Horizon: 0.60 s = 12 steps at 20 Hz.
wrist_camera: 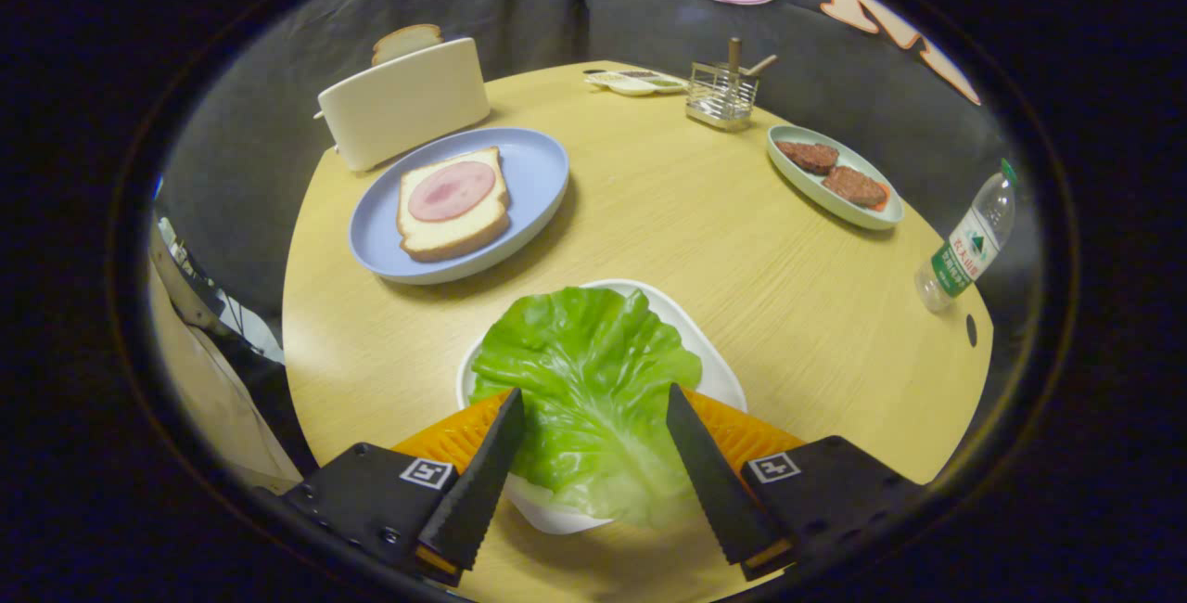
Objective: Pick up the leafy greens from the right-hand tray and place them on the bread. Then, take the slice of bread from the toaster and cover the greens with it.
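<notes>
A round pale wooden desk (705, 241) stands against a dark cloth wall, carrying a blue plate (542, 178) with bread (454, 237) topped by a ham slice (452, 190), a white toaster (403, 102) holding a slice of bread (406, 41), a dish of meat patties (832, 178), a wire utensil rack (721, 95) and a water bottle (969, 246). The tongs (593, 413) hang low over a white tray (714, 362), fingers spread apart on either side of the lettuce leaf (584, 380) lying in it. The leaf hides most of the tray, and the small flat thing (635, 81) beside the rack is hard to make out.
</notes>
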{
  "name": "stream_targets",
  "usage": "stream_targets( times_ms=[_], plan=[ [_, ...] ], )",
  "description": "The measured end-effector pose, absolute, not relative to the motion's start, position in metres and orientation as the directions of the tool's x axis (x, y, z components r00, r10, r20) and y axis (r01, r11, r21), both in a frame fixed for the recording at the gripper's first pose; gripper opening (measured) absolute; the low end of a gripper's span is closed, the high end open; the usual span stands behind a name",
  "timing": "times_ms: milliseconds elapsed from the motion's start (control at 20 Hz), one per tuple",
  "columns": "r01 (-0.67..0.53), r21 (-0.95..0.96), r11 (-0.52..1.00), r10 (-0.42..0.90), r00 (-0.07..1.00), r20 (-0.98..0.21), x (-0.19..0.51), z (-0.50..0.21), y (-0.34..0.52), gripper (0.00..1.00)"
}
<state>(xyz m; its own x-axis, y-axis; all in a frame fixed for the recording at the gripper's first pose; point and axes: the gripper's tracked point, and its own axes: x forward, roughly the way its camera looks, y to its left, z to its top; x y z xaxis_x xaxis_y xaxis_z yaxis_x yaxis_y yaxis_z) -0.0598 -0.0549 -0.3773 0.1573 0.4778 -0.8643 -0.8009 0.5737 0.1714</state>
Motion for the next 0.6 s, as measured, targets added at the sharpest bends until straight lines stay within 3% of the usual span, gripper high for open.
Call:
stream_targets(
  times_ms=[400, 600],
  plan=[
    [-0.827, 0.114, 0.551, 0.464, 0.190, -0.865, -0.062, -0.375, -0.048, 0.06],
    [-0.825, 0.115, 0.553, 0.480, 0.203, -0.854, -0.066, -0.365, -0.038, 0.06]
  ],
)
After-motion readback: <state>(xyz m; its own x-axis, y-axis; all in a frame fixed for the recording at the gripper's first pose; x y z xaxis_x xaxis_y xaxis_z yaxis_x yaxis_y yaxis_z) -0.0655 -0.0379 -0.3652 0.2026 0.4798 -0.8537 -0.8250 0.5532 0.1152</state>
